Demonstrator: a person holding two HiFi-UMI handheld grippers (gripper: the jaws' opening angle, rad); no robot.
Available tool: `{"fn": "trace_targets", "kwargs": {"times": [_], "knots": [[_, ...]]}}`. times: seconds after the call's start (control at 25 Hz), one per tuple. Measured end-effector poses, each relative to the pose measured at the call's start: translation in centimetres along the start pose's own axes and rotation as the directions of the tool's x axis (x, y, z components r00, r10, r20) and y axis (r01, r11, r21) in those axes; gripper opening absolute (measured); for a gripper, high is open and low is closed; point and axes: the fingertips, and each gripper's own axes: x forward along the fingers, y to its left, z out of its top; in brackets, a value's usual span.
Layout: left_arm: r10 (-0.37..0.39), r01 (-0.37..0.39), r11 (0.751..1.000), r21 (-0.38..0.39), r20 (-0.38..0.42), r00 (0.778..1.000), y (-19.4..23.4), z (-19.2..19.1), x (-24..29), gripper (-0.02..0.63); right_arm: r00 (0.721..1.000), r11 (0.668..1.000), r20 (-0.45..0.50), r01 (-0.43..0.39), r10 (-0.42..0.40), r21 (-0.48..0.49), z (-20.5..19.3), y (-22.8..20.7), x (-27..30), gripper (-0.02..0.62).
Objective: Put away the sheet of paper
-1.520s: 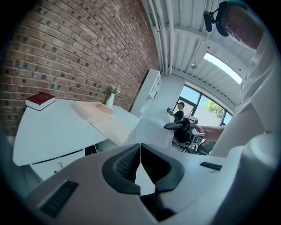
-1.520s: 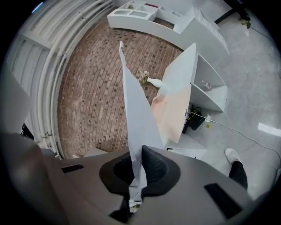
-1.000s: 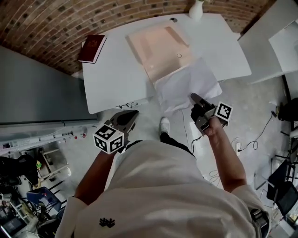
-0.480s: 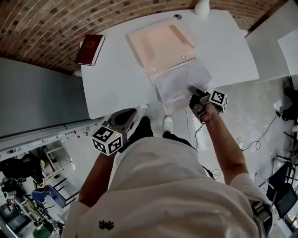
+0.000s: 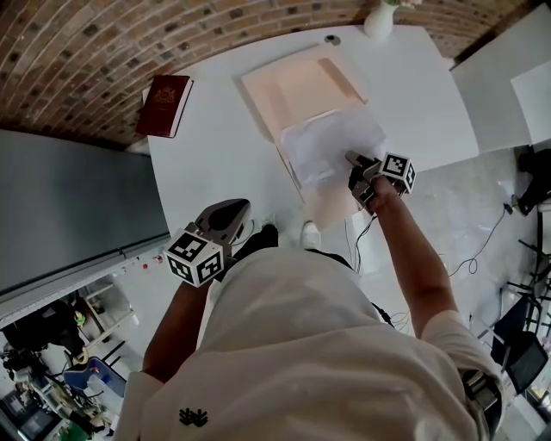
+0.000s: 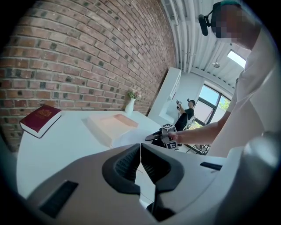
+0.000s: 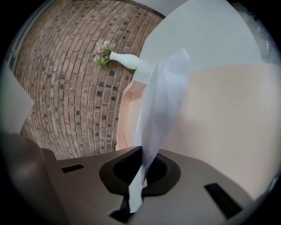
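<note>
A white sheet of paper (image 5: 331,138) hangs over the open pink folder (image 5: 297,86) on the white table (image 5: 215,138). My right gripper (image 5: 351,158) is shut on the sheet's near edge. In the right gripper view the paper (image 7: 162,96) rises edge-on from the closed jaws (image 7: 140,169), with the folder (image 7: 219,114) right behind it. My left gripper (image 5: 244,207) hovers at the table's near edge, left of the folder. Its jaws (image 6: 140,160) are shut with nothing between them. From there the folder (image 6: 109,125) and the right gripper (image 6: 151,137) show ahead.
A dark red book (image 5: 164,93) lies at the table's far left corner. A white vase (image 5: 377,21) with flowers stands at the far edge by the brick wall. A second white table (image 5: 499,77) stands to the right, and cables (image 5: 469,263) lie on the floor.
My right gripper has carried the sheet forward and down, from beyond the table's near edge to over the folder. My left gripper has moved forward to the table's near edge.
</note>
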Motion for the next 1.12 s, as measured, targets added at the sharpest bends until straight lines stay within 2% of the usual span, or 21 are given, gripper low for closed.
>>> {"fn": "trace_targets", "kwargs": {"times": [0.68, 1.12], "knots": [[-0.04, 0.04, 0.998, -0.041, -0.002, 0.999, 7.8, 1.9, 0.2, 0.025, 0.995, 0.993, 0.002, 0.103, -0.103, -0.065, 3.2, 4.1, 10.0, 0.028], [-0.02, 0.02, 0.996, -0.091, -0.002, 1.0, 11.0, 1.1, -1.2, 0.025, 0.981, 0.971, 0.004, 0.194, -0.195, -0.14, 5.4, 5.1, 14.2, 0.029]]}}
